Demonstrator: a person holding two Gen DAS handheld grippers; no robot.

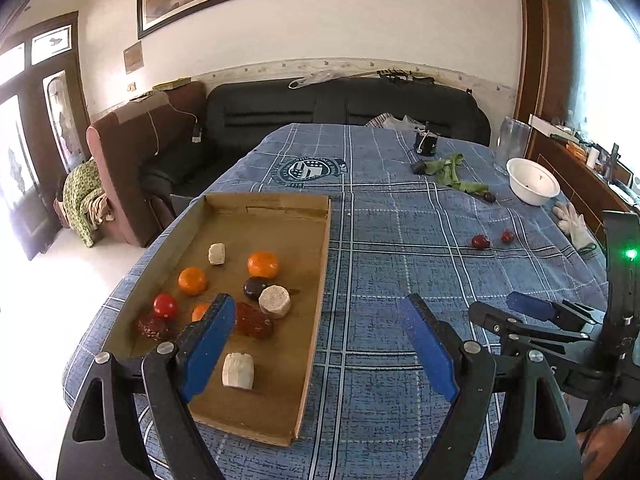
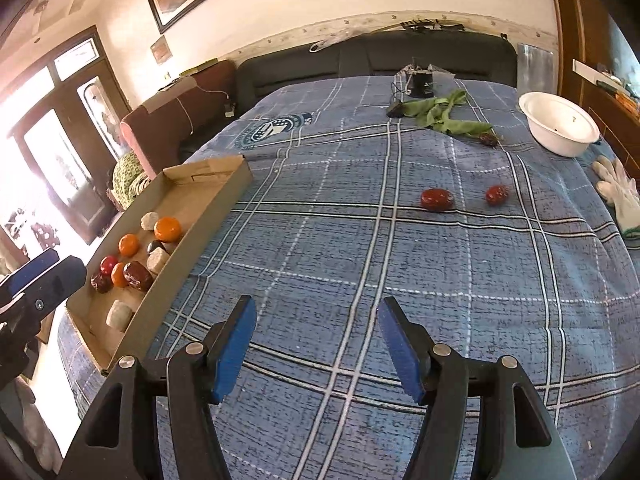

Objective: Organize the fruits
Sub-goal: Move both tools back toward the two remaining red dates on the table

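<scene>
A shallow cardboard tray (image 1: pixel 316 280) (image 2: pixel 208 232) lies on the blue plaid cloth at the left. It holds several fruits: oranges (image 1: pixel 262 265), a red tomato (image 1: pixel 165 305), dark red fruits (image 1: pixel 253 320) and white pieces (image 1: pixel 274 301). Two red fruits (image 2: pixel 437 199) (image 2: pixel 497 194) lie loose on the cloth at the right, also in the left wrist view (image 1: pixel 480 241). My left gripper (image 1: pixel 316 320) is open and empty over the tray's near right edge. My right gripper (image 2: pixel 316 320) is open and empty above bare cloth, short of the loose fruits.
A white bowl (image 2: pixel 560 124) (image 1: pixel 532 182) stands at the far right, a white glove (image 2: pixel 618 192) beside it. Green cloth strips (image 2: pixel 440 114) and a black pot (image 2: pixel 422 82) lie at the back. A dark sofa stands behind the table.
</scene>
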